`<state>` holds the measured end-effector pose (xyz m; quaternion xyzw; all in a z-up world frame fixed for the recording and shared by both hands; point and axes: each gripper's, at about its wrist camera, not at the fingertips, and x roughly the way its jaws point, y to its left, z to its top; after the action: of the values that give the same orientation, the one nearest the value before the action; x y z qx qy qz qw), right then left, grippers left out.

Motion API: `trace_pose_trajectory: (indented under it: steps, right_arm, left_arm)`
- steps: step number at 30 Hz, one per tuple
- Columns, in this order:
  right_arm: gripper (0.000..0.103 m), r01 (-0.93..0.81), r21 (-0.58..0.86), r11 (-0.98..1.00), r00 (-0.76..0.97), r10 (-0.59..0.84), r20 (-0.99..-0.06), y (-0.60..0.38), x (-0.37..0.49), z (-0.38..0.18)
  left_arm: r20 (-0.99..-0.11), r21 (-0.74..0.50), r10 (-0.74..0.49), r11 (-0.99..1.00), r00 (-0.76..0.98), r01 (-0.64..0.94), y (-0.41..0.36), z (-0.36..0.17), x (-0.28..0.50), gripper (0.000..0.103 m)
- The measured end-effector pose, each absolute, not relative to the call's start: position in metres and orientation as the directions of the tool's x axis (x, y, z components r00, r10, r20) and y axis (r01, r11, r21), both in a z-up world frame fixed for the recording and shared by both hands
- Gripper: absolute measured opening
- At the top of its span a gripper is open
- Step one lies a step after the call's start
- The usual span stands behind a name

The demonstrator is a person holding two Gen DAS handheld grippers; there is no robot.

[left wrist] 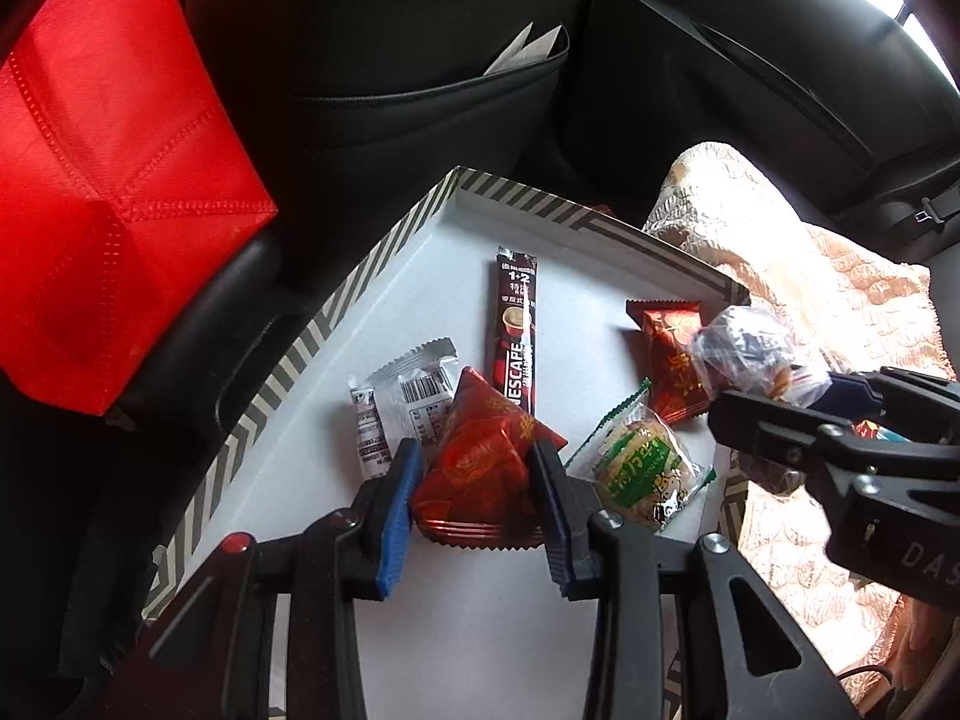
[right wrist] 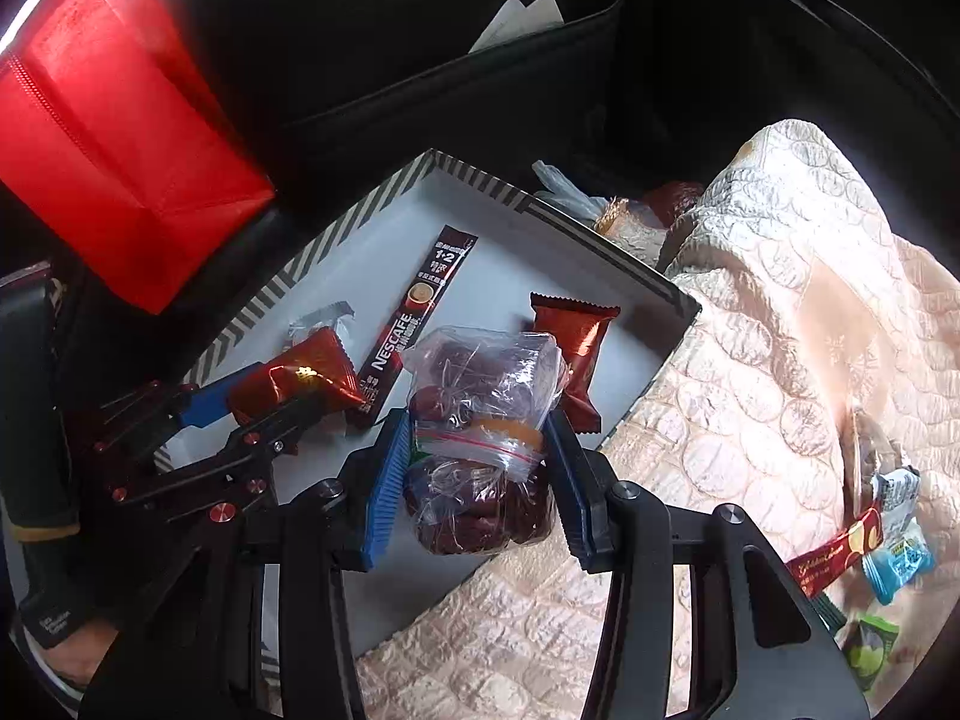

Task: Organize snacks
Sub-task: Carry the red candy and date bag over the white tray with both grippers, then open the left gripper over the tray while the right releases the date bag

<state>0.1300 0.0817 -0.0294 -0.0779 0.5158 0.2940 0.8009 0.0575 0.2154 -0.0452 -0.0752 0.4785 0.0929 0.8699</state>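
Over a shallow white cardboard tray with a black-and-white striped rim, set on a car seat: left gripper, blue pads clamped on a shiny red foil snack packet with gold print, held low over the tray floor, possibly touching it. Just right of it, right gripper closed on a clear zip bag of dark red fruit, maybe dates, raised above the tray's near right edge. Lying flat on the tray: a long dark brown Nescafe coffee stick near the middle, a silver sachet with a barcode to its left, a second red foil packet toward the right rim, a clear-wrapped round pastry with a green label beside the held packet. Right of the tray, a quilted cream blanket with more loose wrapped snacks at its far right. Left of the tray, a red non-woven fabric bag.
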Motion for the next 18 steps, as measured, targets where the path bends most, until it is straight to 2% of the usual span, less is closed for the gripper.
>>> trace_pose_trajectory:
  steps: [18]
  right_arm:
    - [0.044, -0.566, 0.115, 0.817, 0.296, 0.331, -0.896, 0.121, 0.160, -0.064]
  left_arm:
    - [-0.852, -0.002, 0.131, 0.967, 0.508, -0.254, 0.212, -0.057, 0.064, 0.040]
